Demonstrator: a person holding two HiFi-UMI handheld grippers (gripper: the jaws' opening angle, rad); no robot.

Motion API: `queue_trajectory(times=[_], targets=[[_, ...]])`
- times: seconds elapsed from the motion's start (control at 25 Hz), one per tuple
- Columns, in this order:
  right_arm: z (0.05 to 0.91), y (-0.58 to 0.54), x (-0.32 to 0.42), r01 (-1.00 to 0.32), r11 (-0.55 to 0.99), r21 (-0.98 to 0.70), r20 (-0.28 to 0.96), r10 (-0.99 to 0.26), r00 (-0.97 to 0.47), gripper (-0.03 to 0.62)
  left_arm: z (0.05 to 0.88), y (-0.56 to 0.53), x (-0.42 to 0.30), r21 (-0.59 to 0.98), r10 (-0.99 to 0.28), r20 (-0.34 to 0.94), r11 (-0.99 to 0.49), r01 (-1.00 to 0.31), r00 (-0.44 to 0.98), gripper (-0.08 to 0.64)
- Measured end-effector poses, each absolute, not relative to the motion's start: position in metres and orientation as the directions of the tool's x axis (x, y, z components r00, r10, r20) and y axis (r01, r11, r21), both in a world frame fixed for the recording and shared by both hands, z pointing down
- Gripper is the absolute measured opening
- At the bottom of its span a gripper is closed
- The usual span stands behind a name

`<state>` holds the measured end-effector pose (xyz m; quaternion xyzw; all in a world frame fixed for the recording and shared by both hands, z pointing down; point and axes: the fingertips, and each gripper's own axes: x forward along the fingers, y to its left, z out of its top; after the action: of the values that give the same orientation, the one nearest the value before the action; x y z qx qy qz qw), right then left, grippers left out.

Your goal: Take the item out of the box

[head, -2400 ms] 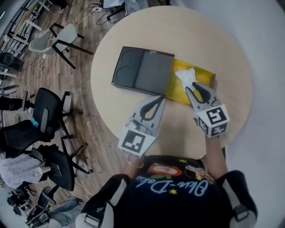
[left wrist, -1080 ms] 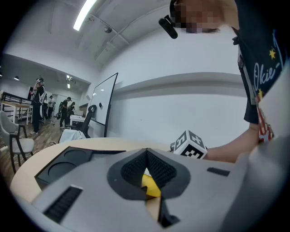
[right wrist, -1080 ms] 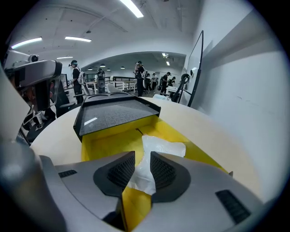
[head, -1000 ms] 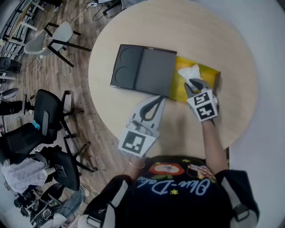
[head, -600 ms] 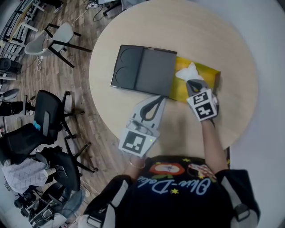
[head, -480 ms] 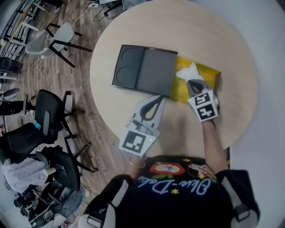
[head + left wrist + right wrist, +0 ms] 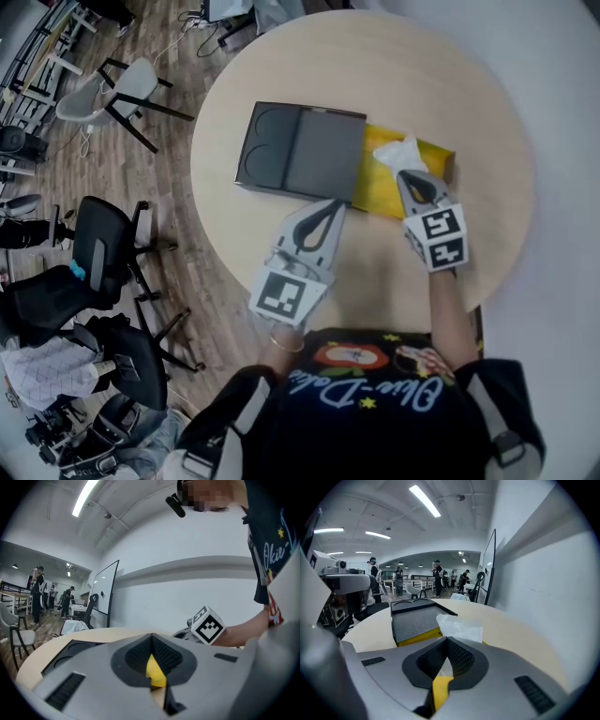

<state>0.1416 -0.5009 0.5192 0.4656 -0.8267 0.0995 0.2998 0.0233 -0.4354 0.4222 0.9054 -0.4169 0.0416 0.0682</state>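
Now that the right gripper [image 7: 415,178], which stood open a moment ago, has closed on the white plastic-wrapped item [image 7: 397,156], the grasp looks secured. The item still sits at the right end of the yellow box [image 7: 377,190], between the centre of the desk [image 7: 375,66] and its right edge, barely raised if at all. The left gripper [image 7: 329,210], jaws together, rests against the box's near side beside the dark tray [image 7: 300,150], seemingly bracing it. What remains, I judge, is lifting the item clear.
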Motion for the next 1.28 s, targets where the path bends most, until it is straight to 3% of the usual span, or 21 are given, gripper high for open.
queue_trajectory(times=[0.76, 1.28], targets=[[0.405, -0.450, 0.168, -0.874, 0.471, 0.121, 0.316, -0.853, -0.416, 0.000, 0.384, -0.419, 0.034, 0.010, -0.733, 0.082, -0.677, -0.736, 0.675, -0.006], [0.378, -0.426, 0.175, -0.877, 0.463, 0.128, 0.263, -0.869, -0.420, 0.000, 0.372, -0.410, 0.036, -0.034, -0.731, 0.069, -0.682, -0.731, 0.679, -0.006]])
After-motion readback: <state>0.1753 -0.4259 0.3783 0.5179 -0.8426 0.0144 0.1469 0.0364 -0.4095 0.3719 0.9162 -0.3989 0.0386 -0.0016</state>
